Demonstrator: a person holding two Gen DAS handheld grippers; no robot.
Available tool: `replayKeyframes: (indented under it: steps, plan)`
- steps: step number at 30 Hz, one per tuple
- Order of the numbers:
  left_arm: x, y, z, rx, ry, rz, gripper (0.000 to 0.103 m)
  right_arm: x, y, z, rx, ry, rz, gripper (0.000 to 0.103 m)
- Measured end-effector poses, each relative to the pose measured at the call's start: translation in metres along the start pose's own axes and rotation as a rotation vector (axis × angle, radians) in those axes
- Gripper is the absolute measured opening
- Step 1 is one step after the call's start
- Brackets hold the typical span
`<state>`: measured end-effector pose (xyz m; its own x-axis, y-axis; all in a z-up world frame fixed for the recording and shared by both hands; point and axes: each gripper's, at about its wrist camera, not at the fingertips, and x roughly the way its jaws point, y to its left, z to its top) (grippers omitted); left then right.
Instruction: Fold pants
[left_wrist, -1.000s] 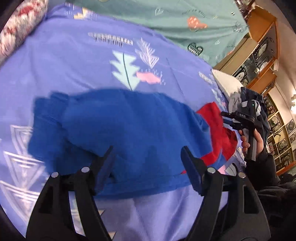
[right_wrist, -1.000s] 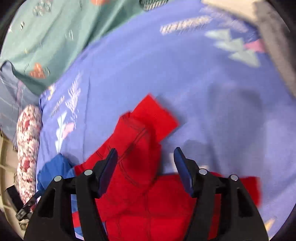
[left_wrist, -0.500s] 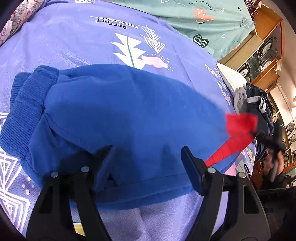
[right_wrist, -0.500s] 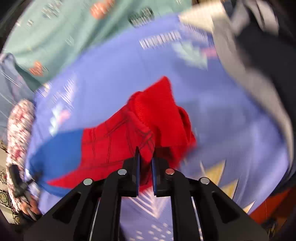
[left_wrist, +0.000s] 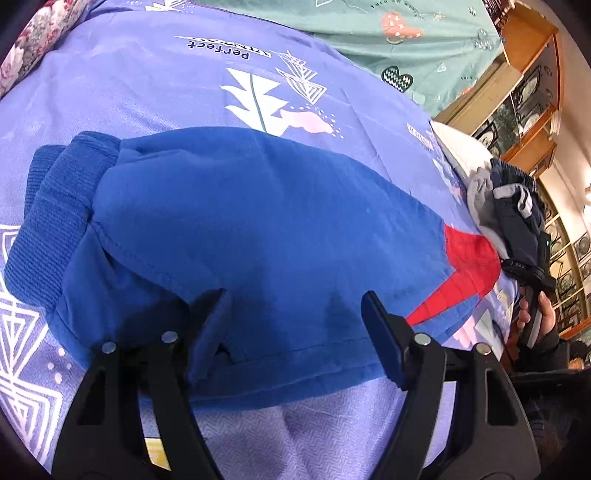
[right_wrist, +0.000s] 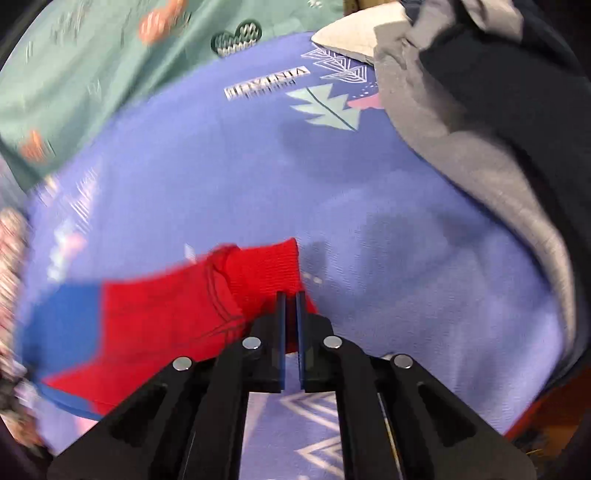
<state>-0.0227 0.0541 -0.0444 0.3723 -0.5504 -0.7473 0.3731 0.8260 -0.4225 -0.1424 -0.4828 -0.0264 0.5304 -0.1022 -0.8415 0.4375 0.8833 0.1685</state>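
the blue-and-red pants (left_wrist: 258, 229) lie spread on the purple bedsheet (left_wrist: 155, 85), ribbed blue waistband (left_wrist: 48, 229) at the left. the left gripper (left_wrist: 295, 325) hovers over their near hem, fingers released. further right, the right gripper (right_wrist: 290, 325) is clenched on the pants' red cuff (right_wrist: 266, 269), beside a pile of grey and dark clothes (right_wrist: 480, 122).

Left gripper (left_wrist: 295, 325) held low and level, jaws spread wide, blue-padded fingers (left_wrist: 380, 339) angled outward from the black frame. Right gripper (right_wrist: 290, 325) pinched nearly closed, the two thin blue pads (right_wrist: 280, 332) parallel with only a narrow slit between, clamped on the red cuff of the pants (right_wrist: 258, 273). In the left wrist view, right hand (left_wrist: 535, 317) far off at the right edge, bare fingers wrapped round a black handle, dark sleeve below.
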Motion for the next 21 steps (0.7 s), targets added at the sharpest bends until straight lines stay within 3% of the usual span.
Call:
replayKeyframes:
  steps: [4,6,7,8,10,11,12,15,19,21]
  plan:
    - [0.001,-0.01,-0.005,0.087,0.024,0.072,0.074,0.011,0.007,-0.003,-0.056,0.07,-0.095,0.006]
    - [-0.005,-0.015,-0.006,0.104,0.031,0.097,0.074,-0.009,0.01,0.005,-0.059,0.022,-0.146,0.008]
    - [-0.009,-0.018,-0.006,0.11,0.031,0.098,0.074,-0.029,0.019,0.013,-0.075,-0.052,-0.133,0.012]
    - [-0.015,-0.023,-0.005,0.122,0.022,0.087,0.074,-0.043,0.026,0.017,-0.09,-0.094,-0.102,0.013]
    - [-0.028,-0.041,0.0,0.184,-0.025,0.074,0.079,-0.064,0.053,0.031,-0.13,-0.14,0.074,0.022]
    - [-0.031,-0.048,0.003,0.206,-0.042,0.079,0.083,-0.066,0.077,0.041,-0.164,-0.108,0.231,0.033]
    - [-0.032,-0.056,0.008,0.227,-0.066,0.093,0.091,-0.063,0.098,0.048,-0.191,-0.07,0.326,0.035]
    - [-0.014,-0.06,0.019,0.217,-0.048,0.127,0.092,-0.02,0.186,0.065,-0.292,0.111,0.543,0.036]
    - [0.025,-0.03,0.009,0.108,0.098,0.208,0.09,0.052,0.283,0.066,-0.391,0.304,0.628,0.036]
    - [0.014,-0.032,0.001,0.128,0.083,0.218,0.091,0.091,0.318,0.058,-0.417,0.406,0.639,0.036]
